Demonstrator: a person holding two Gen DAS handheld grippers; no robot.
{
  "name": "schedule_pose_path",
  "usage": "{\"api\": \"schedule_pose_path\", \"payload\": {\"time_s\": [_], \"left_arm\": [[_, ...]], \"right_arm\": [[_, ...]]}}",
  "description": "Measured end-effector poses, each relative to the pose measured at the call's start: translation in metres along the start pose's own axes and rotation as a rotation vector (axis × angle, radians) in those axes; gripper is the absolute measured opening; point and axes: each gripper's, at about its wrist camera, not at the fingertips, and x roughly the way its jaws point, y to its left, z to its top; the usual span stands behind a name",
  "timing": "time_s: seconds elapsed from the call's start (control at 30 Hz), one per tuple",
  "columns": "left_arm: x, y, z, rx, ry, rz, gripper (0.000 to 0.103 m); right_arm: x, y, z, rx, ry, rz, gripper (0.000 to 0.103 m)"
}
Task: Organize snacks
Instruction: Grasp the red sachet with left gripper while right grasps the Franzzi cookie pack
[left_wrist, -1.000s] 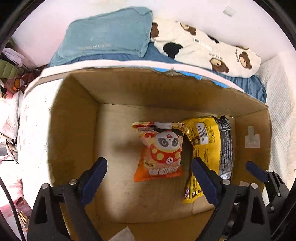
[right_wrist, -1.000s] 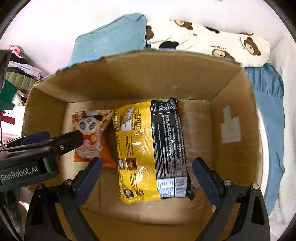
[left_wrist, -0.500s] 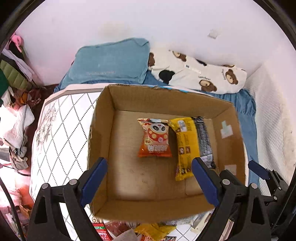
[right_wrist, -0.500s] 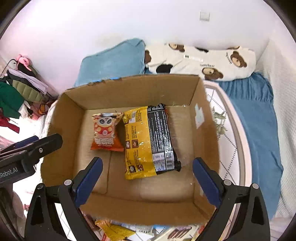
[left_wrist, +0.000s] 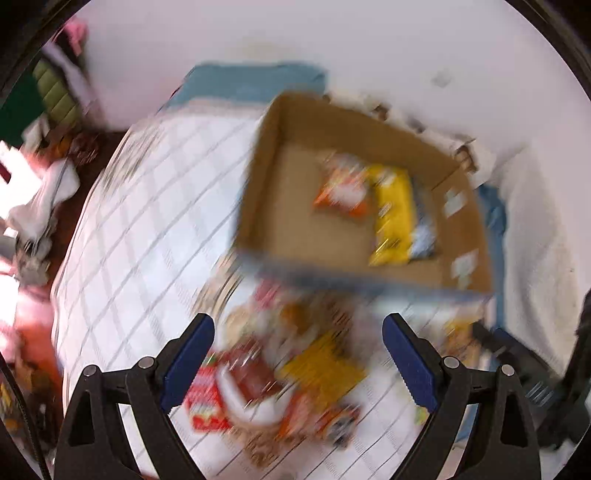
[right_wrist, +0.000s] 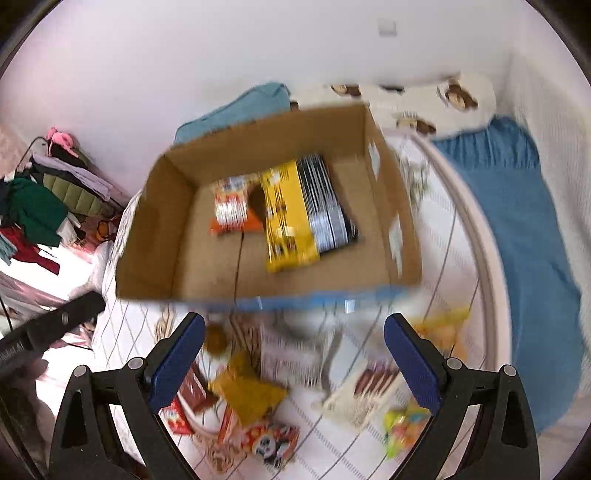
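An open cardboard box (left_wrist: 258, 192) (right_wrist: 155, 236) sits on a quilted white bed. Inside lie an orange panda snack bag (left_wrist: 341, 190) (right_wrist: 232, 208) and a yellow-and-black packet (left_wrist: 393, 218) (right_wrist: 295, 214). A blurred pile of loose snacks (left_wrist: 295, 376) (right_wrist: 251, 402) lies on the bed in front of the box. My left gripper (left_wrist: 297, 362) is open and empty above the pile. My right gripper (right_wrist: 293, 360) is open and empty above the pile too. The left gripper's arm (right_wrist: 48, 328) shows at the left of the right wrist view.
Blue blanket (right_wrist: 517, 229) and a bear-print pillow (right_wrist: 454, 99) lie right of and behind the box. A blue pillow (left_wrist: 251, 81) sits behind it. Clothes (right_wrist: 37, 206) are heaped at the left beyond the bed edge. A white wall is behind.
Both grippers have pulled back and up out of the box, so the snack pile in front of it has come into view. The left view swung left. Both stay open and empty.
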Motion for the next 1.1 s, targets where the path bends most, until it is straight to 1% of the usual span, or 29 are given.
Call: {"api": "schedule_pose_path", "payload": {"time_s": [0.03,0.07,0.1,0.17,0.23,0.33,0.37,0.43,0.53,0.6,0.63,0.7,0.73,0.77,0.8,0.87,0.93,0.97,1.07,1.1], "left_arm": [[0.01,0.01,-0.011,-0.017,0.033,0.016,0.093],[0.022,0.023,-0.022,-0.044,0.072,0.023,0.093],[0.035,0.037,-0.035,-0.072,0.109,0.037,0.093],[0.056,0.058,-0.059,-0.13,0.176,0.061,0.093],[0.074,0.078,-0.079,-0.199,0.235,0.056,0.093],[0.095,0.105,-0.098,-0.305,0.282,0.06,0.093],[0.099,0.109,-0.101,-0.32,0.285,0.063,0.093],[0.11,0.112,-0.1,-0.316,0.292,0.075,0.093],[0.134,0.104,-0.096,-0.263,0.333,0.097,0.093],[0.144,0.099,-0.094,-0.243,0.34,0.113,0.093],[0.148,0.097,-0.094,-0.233,0.341,0.121,0.093],[0.155,0.097,-0.095,-0.226,0.339,0.131,0.093],[0.156,0.097,-0.095,-0.225,0.336,0.131,0.092],[0.157,0.097,-0.094,-0.223,0.329,0.133,0.089],[0.159,0.097,-0.092,-0.215,0.323,0.139,0.088],[0.159,0.095,-0.091,-0.205,0.321,0.136,0.088],[0.157,0.096,-0.09,-0.197,0.322,0.132,0.088],[0.157,0.097,-0.091,-0.195,0.324,0.13,0.088],[0.16,0.1,-0.092,-0.185,0.328,0.127,0.088],[0.161,0.101,-0.092,-0.181,0.329,0.127,0.088]], "right_arm": [[0.004,-0.006,-0.007,0.022,0.012,0.01,0.093],[0.011,-0.015,-0.017,0.057,0.037,0.029,0.083],[0.018,-0.023,-0.027,0.087,0.059,0.036,0.079],[0.03,-0.037,-0.042,0.128,0.083,0.032,0.079],[0.039,-0.048,-0.052,0.153,0.109,0.023,0.079],[0.053,-0.065,-0.066,0.204,0.134,0.008,0.079],[0.058,-0.07,-0.07,0.221,0.138,0.001,0.079],[0.066,-0.075,-0.073,0.237,0.146,-0.007,0.079],[0.08,-0.082,-0.075,0.267,0.15,-0.021,0.079],[0.088,-0.084,-0.071,0.289,0.151,-0.014,0.079],[0.095,-0.084,-0.067,0.29,0.161,-0.028,0.079],[0.109,-0.084,-0.064,0.284,0.188,-0.093,0.079],[0.116,-0.085,-0.064,0.287,0.2,-0.099,0.079],[0.123,-0.086,-0.065,0.292,0.214,-0.096,0.078],[0.126,-0.086,-0.065,0.29,0.222,-0.09,0.071],[0.131,-0.075,-0.068,0.214,0.227,-0.103,0.069],[0.132,-0.059,-0.072,0.1,0.231,-0.127,0.068],[0.132,-0.047,-0.076,0.011,0.241,-0.142,0.068],[0.134,-0.019,-0.095,-0.193,0.294,-0.174,0.068],[0.135,-0.015,-0.099,-0.217,0.308,-0.175,0.069]]}}
